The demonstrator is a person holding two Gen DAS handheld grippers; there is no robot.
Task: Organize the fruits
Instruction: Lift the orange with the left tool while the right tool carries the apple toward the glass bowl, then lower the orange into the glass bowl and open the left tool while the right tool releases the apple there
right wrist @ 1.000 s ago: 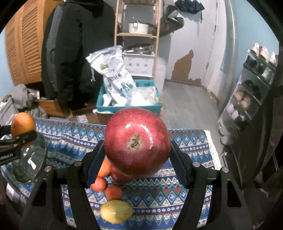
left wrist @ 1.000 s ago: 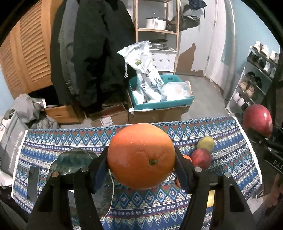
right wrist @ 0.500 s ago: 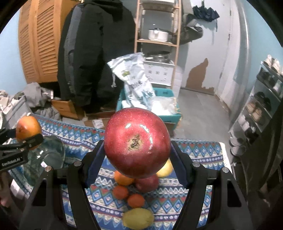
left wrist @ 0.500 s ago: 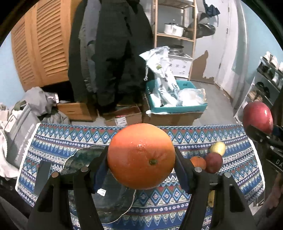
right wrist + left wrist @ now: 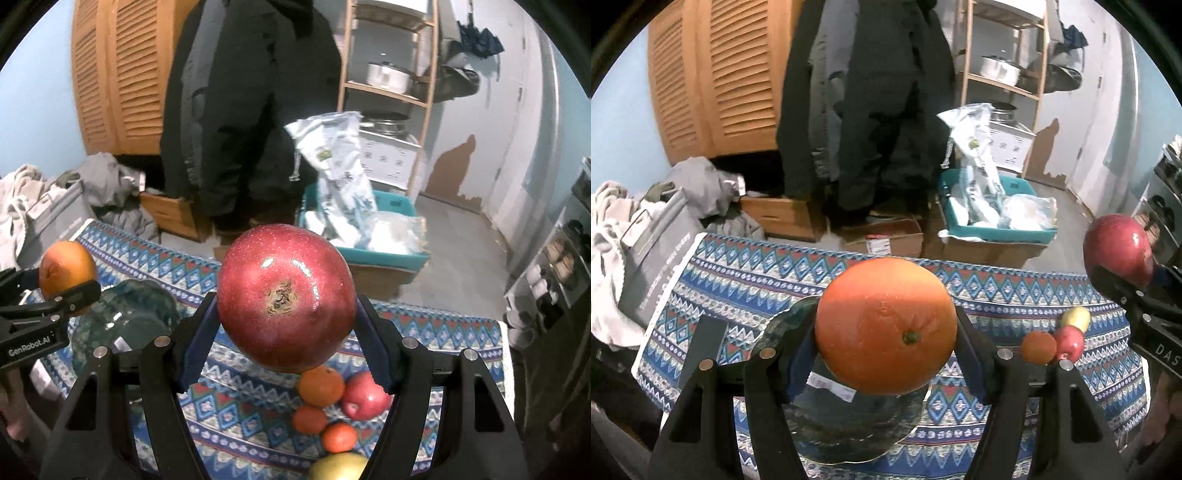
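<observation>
- Left wrist view: a large round orange with dimpled, glossy skin is clamped between the blue-padded jaws of the left gripper, which are set about half apart and pressed to its two sides.
- The orange is held above a dark, translucent glass plate with a wavy rim, which lies on a blue zigzag-patterned woven cloth.
- To the right on the cloth, a small orange, a small red apple and a yellowish fruit are clustered, touching.
- Right wrist view: a smooth, speckled, shiny red fruit with a dry brown calyx is gripped on both sides by the right gripper, its jaws likewise about half apart.
- Below it on the cloth, the small fruits are gathered; the plate lies far left, under the held orange.
</observation>
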